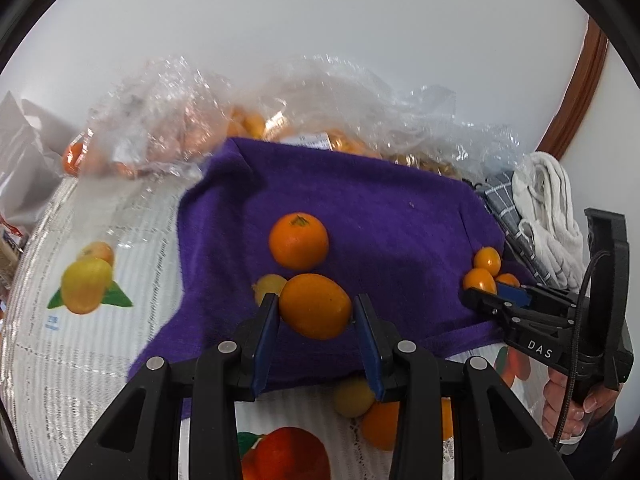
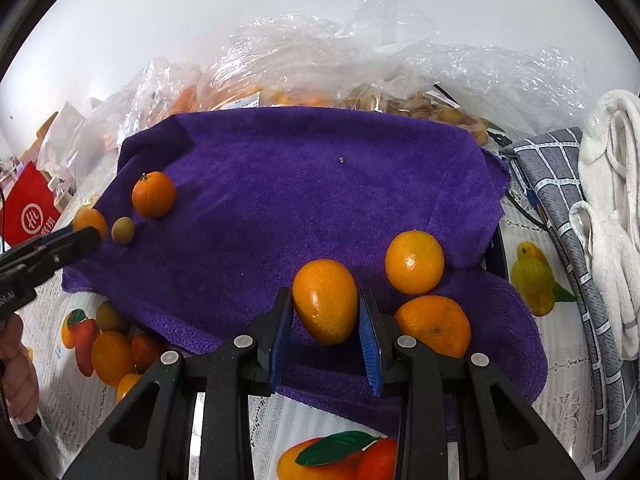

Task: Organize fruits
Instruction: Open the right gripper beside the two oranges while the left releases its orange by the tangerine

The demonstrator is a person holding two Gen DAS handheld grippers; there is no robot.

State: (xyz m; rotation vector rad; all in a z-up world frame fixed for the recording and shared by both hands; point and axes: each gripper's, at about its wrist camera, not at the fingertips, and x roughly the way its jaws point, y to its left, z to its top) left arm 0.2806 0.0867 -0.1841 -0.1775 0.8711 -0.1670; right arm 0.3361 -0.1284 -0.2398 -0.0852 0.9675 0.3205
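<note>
Left gripper (image 1: 315,312), seen from its own wrist camera, with blue-padded fingers (image 1: 266,344) closed against both flanks of a smooth orange citrus fruit (image 1: 315,306), which sits low on the purple towel (image 1: 360,208). At 12 o'clock from this fruit, just beyond it, lies a stemmed mandarin (image 1: 298,241); at 9 o'clock, partly hidden behind the left finger, a small yellowish fruit (image 1: 270,285). The right gripper (image 2: 326,320), seen from its own wrist camera, clasps an oval kumquat (image 2: 325,301) between its pads, with jaws narrowed onto the fruit. Two further kumquats rest on the towel beside it: one at 2 o'clock (image 2: 415,262), one at 4 o'clock (image 2: 433,325), the latter touching the right finger. In the left wrist view the right gripper appears at 3 o'clock among this cluster. Crumpled clear plastic bags (image 2: 340,64) holding more orange fruit lie at 12 o'clock behind the towel. A grey checked cloth (image 2: 560,208) and a white towel (image 2: 608,184) lie at 3 o'clock, on the fruit-printed tablecloth (image 2: 532,280).
</note>
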